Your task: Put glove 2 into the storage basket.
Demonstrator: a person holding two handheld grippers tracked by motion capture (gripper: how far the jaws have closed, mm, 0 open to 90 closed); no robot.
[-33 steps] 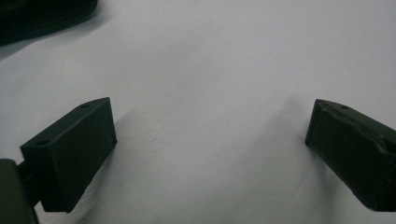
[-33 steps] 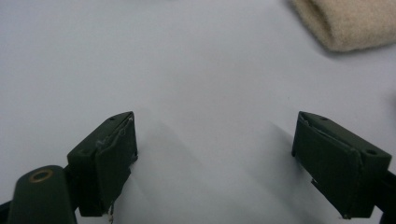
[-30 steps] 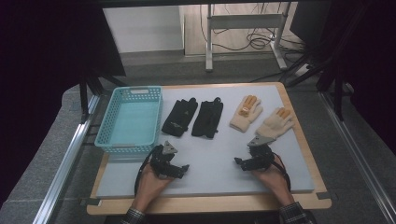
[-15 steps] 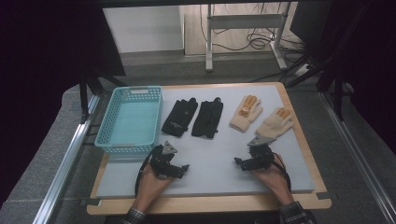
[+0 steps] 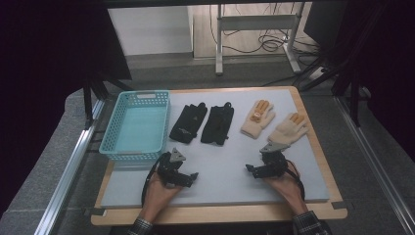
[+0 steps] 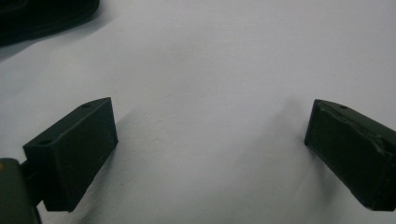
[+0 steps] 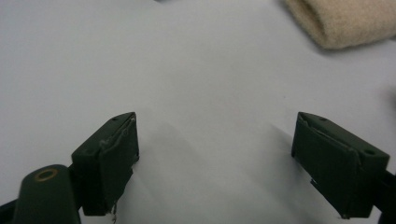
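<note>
Two black gloves (image 5: 188, 122) (image 5: 218, 125) lie side by side at the middle of the white mat (image 5: 220, 191). To their right lie two beige gloves (image 5: 258, 117) (image 5: 288, 129) with orange fingertips. My left gripper (image 5: 188, 178) rests on the mat in front of the black gloves, open and holding nothing. In the left gripper view its jaws (image 6: 210, 135) stand wide apart over bare mat, with a black glove edge (image 6: 42, 18) at the top left. My right gripper (image 5: 253, 170) rests open in front of the right beige glove. A beige cuff (image 7: 345, 21) shows beyond its empty jaws (image 7: 215, 149).
A teal plastic basket (image 5: 110, 147) stands on the mat's left side, just behind my left gripper, with nothing in it. The mat lies on a wooden board (image 5: 313, 215) whose edges frame it. Metal rails (image 5: 68, 171) run along both sides.
</note>
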